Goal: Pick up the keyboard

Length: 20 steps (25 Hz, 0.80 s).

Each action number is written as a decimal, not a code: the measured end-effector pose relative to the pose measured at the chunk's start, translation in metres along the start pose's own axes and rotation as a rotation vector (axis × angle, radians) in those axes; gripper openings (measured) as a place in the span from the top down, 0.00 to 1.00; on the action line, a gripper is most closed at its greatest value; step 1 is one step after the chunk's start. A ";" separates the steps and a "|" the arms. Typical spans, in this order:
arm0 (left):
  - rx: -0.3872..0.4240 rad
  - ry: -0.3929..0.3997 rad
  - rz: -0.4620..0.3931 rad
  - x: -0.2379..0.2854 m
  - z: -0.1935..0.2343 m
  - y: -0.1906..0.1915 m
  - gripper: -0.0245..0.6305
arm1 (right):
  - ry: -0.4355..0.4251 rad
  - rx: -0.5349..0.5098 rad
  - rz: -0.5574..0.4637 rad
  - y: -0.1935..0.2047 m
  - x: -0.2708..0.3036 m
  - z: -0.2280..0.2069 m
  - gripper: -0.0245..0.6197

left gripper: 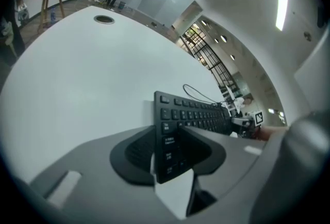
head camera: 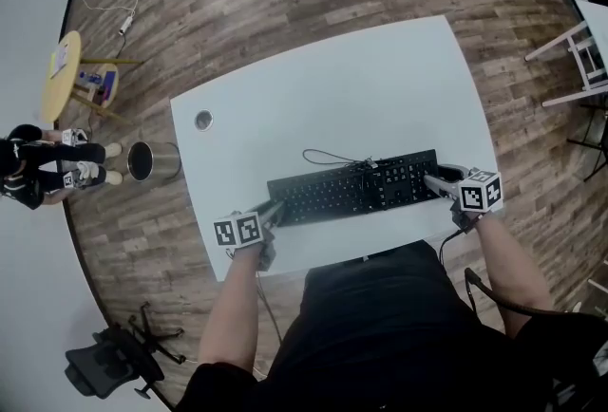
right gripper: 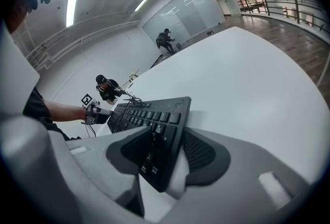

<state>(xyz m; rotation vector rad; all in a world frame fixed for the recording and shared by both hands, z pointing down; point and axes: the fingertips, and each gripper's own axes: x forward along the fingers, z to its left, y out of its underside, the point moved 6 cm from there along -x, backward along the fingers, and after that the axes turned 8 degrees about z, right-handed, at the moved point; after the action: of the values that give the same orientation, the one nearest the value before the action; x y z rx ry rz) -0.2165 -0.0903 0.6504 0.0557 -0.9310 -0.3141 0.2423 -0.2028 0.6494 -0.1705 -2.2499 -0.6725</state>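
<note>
A black keyboard [head camera: 351,187] lies across the near part of the white table [head camera: 380,87], its cable [head camera: 332,157] looping behind it. My left gripper [head camera: 274,209] is at the keyboard's left end. In the left gripper view that end [left gripper: 167,140] sits between the two dark pads, which close on it. My right gripper [head camera: 435,180] is at the right end. The right gripper view shows that end [right gripper: 154,135] wedged between its pads too, held on both faces. Each gripper shows small in the other's view, at the keyboard's far end.
A round cable hole [head camera: 203,121] sits near the table's far left corner. On the wooden floor to the left stand a metal bin [head camera: 152,160], a yellow round table [head camera: 59,73] and a person [head camera: 38,163]. An office chair [head camera: 109,363] is at lower left, a white chair [head camera: 579,59] at right.
</note>
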 end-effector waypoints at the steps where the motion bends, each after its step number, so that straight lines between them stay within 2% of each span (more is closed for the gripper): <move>1: 0.001 -0.006 -0.007 -0.001 -0.002 0.000 0.73 | 0.007 0.009 -0.008 0.000 0.000 0.000 0.66; 10: 0.024 0.028 -0.053 -0.017 -0.023 -0.011 0.76 | 0.030 0.018 -0.030 -0.015 -0.018 0.000 0.67; 16: 0.049 0.025 -0.081 -0.036 -0.032 -0.029 0.76 | 0.037 -0.012 -0.063 -0.040 -0.029 0.013 0.67; 20: 0.035 0.027 -0.092 -0.046 -0.034 -0.040 0.76 | 0.048 -0.031 -0.078 -0.061 -0.035 0.022 0.67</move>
<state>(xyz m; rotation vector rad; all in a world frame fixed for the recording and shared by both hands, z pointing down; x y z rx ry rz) -0.2247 -0.1183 0.5874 0.1346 -0.9082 -0.3813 0.2332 -0.2408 0.5866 -0.0815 -2.2102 -0.7453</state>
